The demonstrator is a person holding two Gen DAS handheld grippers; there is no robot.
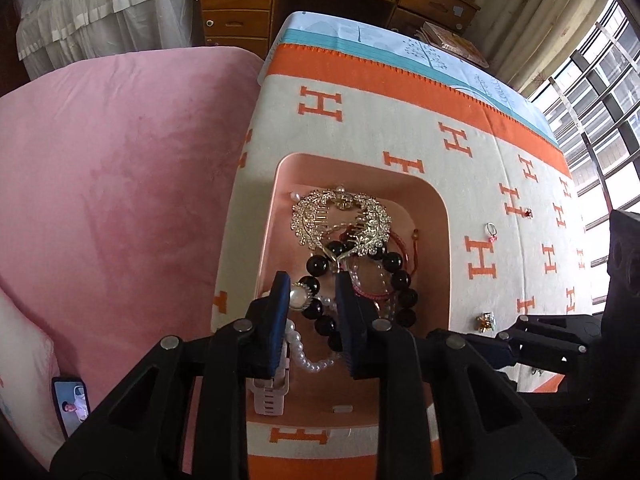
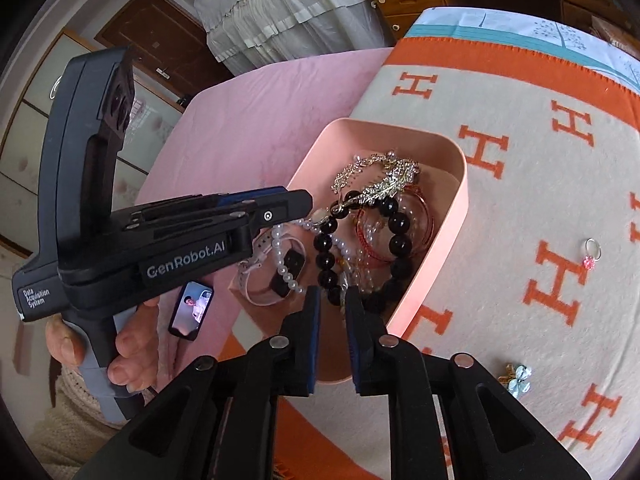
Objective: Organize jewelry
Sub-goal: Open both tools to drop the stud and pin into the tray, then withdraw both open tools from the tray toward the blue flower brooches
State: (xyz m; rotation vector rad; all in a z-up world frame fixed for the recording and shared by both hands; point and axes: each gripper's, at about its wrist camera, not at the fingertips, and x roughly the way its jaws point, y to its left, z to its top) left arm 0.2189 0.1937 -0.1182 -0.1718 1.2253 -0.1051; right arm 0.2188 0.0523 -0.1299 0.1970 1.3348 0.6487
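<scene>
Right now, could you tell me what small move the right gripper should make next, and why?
Probably swing the right gripper over to the pale blue ornament: its jaws stand open and empty above the pink tray, and the ornament lies loose on the blanket nearby.

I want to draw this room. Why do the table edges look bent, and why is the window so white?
Both views: a fisheye lens curves the blanket's straight edges and darkens the corners. Left wrist view: daylight overexposes the window, washing its panes white. The tray stays sharp in both.
</scene>
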